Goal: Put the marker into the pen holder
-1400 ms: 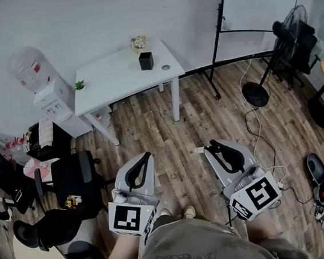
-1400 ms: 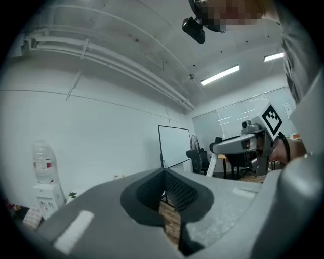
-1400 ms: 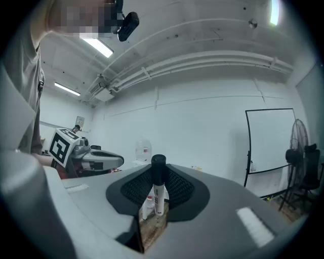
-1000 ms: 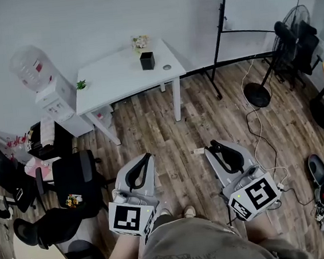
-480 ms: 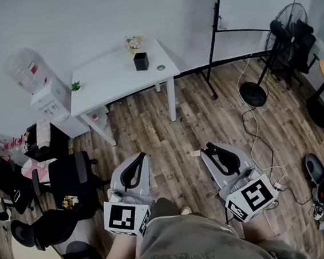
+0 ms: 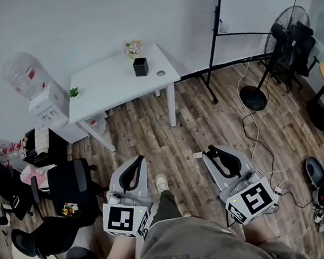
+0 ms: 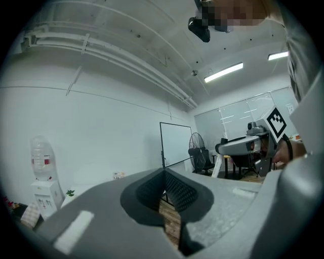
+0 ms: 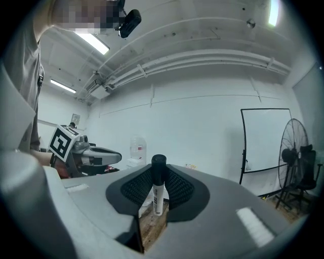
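Observation:
A white marker with a black cap (image 8: 158, 184) stands upright between the jaws of my right gripper (image 8: 158, 189), which is shut on it. From the head view the right gripper (image 6: 212, 151) hangs low at the right, with the marker's white end (image 6: 197, 155) sticking out to its left. My left gripper (image 6: 138, 162) is beside it, jaws shut with nothing between them, also seen in the left gripper view (image 7: 163, 189). The black pen holder (image 6: 140, 67) stands on the far white table (image 6: 111, 88), well ahead of both grippers.
A water dispenser (image 6: 38, 99) is left of the table and black office chairs (image 6: 70, 184) stand at my left. A whiteboard on a stand (image 6: 253, 7), a floor fan (image 6: 282, 38) and loose cables (image 6: 255, 139) are at the right. Wooden floor (image 6: 151, 138) lies between me and the table.
I have stepped forward across the floor: a foot now shows between the grippers and the scene has shifted slightly. Both grippers keep the same pose and grip.

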`<state>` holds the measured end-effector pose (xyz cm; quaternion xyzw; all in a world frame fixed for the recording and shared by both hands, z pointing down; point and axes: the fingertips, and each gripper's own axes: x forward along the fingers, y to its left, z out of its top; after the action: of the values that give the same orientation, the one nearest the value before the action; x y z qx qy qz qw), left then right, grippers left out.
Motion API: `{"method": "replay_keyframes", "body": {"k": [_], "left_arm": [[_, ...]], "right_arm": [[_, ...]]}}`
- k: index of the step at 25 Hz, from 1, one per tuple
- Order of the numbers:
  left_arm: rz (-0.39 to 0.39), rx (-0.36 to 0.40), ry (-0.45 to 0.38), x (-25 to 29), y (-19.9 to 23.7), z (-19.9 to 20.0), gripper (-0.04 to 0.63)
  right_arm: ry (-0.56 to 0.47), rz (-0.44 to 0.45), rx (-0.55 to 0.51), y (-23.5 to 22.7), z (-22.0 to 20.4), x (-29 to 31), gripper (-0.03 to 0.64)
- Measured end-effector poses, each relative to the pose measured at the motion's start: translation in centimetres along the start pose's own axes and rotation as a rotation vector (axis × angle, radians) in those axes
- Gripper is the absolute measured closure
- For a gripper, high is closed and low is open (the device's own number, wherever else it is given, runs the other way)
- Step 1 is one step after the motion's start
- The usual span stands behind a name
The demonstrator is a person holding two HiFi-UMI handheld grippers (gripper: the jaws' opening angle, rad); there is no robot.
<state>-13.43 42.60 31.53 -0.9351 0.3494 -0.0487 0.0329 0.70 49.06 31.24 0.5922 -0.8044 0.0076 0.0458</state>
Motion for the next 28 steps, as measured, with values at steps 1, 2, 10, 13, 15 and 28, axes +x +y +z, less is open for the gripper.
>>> {"method": "replay_keyframes", "body": {"k": [1,2,10,13,15,28], "left_arm": [[-0.001,0.002,0.000,0.6,0.3,-0.1,0.594],[0.000,0.007,0.001,1.2,0.7,-0.2,0.595],[-0.002,0.005,0.027,6.8,5.8,-1.4,0.594],[-0.008,0.001,0.032,9.5,8.7,-1.3,0.594],[-0.019,0.003,0.038,11.4,10.7,-1.3,0.594],[-0.072,0.003,0.043,21.7,23.6,-1.9,0.594]], "right_arm": [[0.005,0.001,-0.003,-0.3,-0.1,0.6,0.515],[0.009,0.003,-0.002,-0.6,-0.2,1.2,0.515],[0.046,0.005,-0.003,-3.5,-0.9,8.6,0.515],[0.063,0.002,-0.003,-4.6,-0.6,12.1,0.515],[0.073,-0.004,-0.002,-5.4,-0.4,14.5,0.515],[0.096,-0.029,-0.029,-9.3,1.6,31.0,0.515]]}}
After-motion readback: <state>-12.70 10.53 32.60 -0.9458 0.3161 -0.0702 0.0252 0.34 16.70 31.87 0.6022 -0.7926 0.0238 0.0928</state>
